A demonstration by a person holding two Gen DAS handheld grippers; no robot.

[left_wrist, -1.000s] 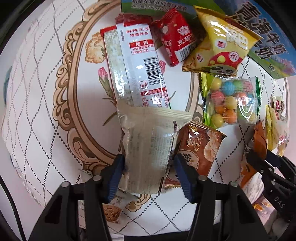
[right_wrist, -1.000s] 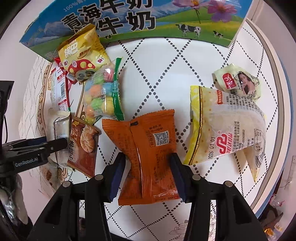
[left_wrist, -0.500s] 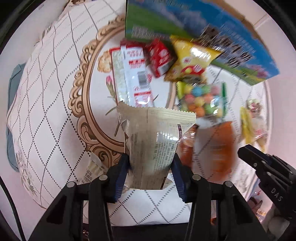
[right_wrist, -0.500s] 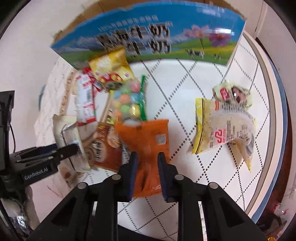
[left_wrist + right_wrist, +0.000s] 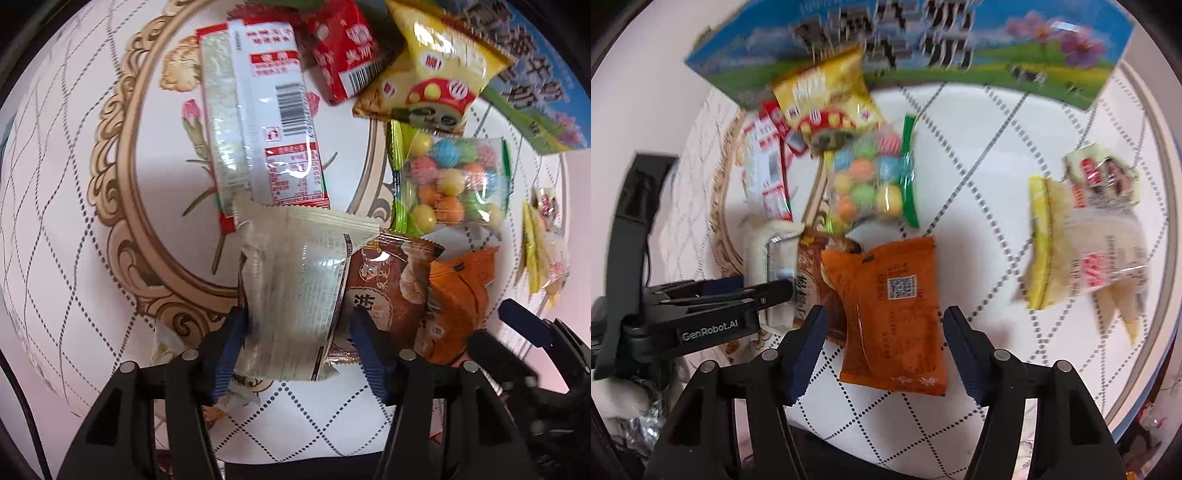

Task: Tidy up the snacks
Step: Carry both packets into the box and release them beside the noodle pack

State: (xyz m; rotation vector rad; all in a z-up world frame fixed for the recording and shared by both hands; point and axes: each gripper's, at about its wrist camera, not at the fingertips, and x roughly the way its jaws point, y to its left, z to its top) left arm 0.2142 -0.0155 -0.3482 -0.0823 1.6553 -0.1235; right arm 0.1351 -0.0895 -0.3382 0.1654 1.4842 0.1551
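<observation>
You are working in a home, at a round dining table point(image 5: 1156, 155) under a white tablecloth point(image 5: 74, 229) printed with gold scrolls and flowers. Snack packets point(image 5: 258, 110) lie scattered across it, and a milk carton box point(image 5: 1015, 44) stands at the far edge.

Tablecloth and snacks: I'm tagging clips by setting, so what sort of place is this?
Probably a home dining table: a patterned tablecloth, loose snack packets such as the candy bag, and a milk carton box.

Ten snack packets point(image 5: 892, 314), one milk carton point(image 5: 997, 62), one patterned tablecloth point(image 5: 979, 155), two tools point(image 5: 295, 343)
</observation>
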